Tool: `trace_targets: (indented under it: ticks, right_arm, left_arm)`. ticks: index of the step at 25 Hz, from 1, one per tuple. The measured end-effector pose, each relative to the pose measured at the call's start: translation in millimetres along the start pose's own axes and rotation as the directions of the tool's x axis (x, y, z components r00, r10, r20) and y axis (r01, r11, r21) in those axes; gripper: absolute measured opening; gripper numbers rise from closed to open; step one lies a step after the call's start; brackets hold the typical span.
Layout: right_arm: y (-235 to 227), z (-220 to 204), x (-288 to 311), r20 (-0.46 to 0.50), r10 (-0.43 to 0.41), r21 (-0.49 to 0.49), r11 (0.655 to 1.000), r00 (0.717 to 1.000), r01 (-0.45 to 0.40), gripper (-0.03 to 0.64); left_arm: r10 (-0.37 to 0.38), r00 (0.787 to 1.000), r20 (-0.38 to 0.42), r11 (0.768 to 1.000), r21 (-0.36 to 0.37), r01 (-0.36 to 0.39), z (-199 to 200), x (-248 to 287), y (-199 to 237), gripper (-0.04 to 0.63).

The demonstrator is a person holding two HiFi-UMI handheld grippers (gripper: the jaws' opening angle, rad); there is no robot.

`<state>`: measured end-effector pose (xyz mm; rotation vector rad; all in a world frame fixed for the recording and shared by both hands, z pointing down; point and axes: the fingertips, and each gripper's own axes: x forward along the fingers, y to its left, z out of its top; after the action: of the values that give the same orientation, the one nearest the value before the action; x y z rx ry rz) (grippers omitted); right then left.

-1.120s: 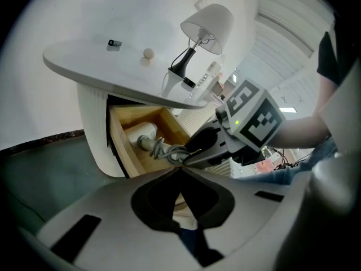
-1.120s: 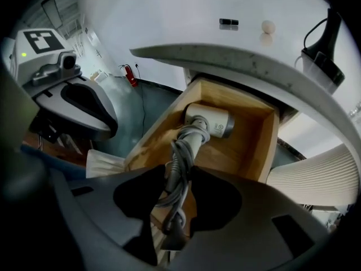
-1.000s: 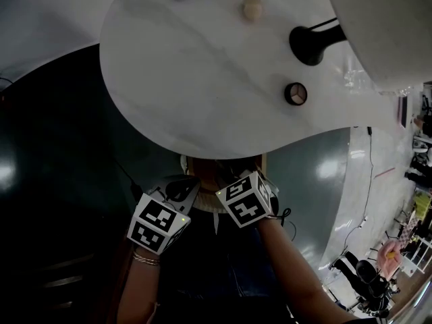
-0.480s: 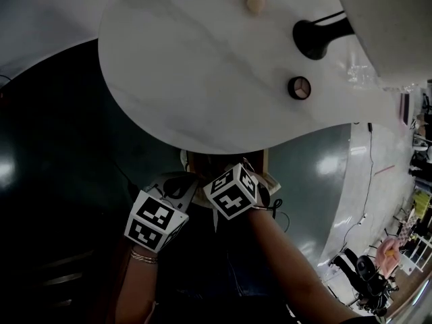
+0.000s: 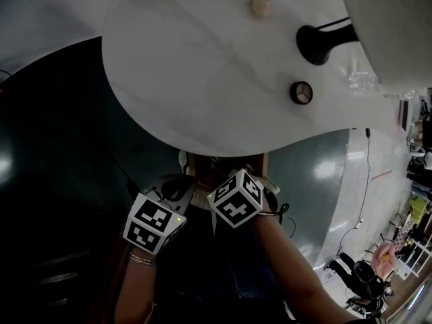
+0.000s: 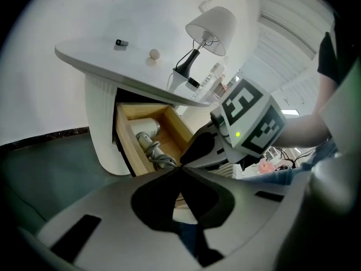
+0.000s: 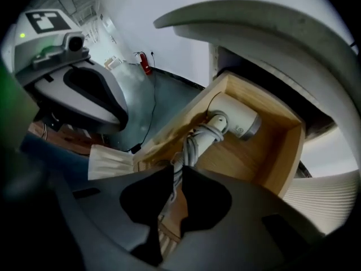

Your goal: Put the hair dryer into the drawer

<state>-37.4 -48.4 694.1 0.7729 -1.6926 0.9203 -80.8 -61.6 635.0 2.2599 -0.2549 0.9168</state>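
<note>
Drawer [image 7: 282, 151]: stood pulled out from under the white table [image 5: 202, 66], with its pale wooden inside open to both gripper views.
Hair dryer [image 7: 234, 120]: lay inside the drawer. Its white body and silver end were toward the drawer's back, and its handle pointed toward the drawer's front.
Cord [image 7: 189, 148]: grey, wound in loops round the handle. It ran on toward the drawer's front edge and passed between the right gripper's jaws.
Right gripper [image 7: 176, 171]: hung over the front part of the drawer, pointing steeply down into it. Its jaws had just been closing and were clenched on the cord.
Left gripper [image 6: 180, 169]: stayed outside the drawer, in front of its open end and beside the right gripper. Its jaws were pressed together with the tips meeting, grasping nothing.
Lamp [image 6: 211, 27]: stood on the table top above the drawer, with a black base and a white shade.
Bracelet [image 5: 143, 257]: sat on the wrist behind the left gripper, on the near side of the drawer.
</note>
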Motion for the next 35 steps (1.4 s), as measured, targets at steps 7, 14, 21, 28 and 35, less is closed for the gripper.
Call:
trace_targets:
  ticks: [7,14,21,28,35]
  right_arm:
    - [5,-16,19,-0.085,-0.032,-0.115,0.993,0.996,0.022,0.023]
    - [-5,-9,-24,0.039,-0.020,-0.013,1.000,0.999,0.021,0.023]
    - [-18,-10,-90,0.185,-0.070,0.064,0.996,0.980,0.059,0.023]
    - [-25,-10,-121,0.235,-0.102,0.113,0.991,0.967,0.077,0.023]
    - [-31,4,-154,0.319,-0.131,0.145,0.986,0.938,0.089,0.023]
  left_arm:
    - [0.008,1.000,0.006,1.000,-0.006,-0.008,-1,-1,1,0.015]
    - [0.012,1.000,0.017,1.000,0.005,-0.012,3,-7,-4,0.015]
    - [0.037,0.998,0.048,0.998,0.046,-0.039,24,-32,-11,0.015]
    - [0.044,0.997,0.069,0.995,0.088,-0.050,42,-49,-23,0.015]
    - [0.046,0.995,0.087,0.990,0.132,-0.058,56,-61,-39,0.015]
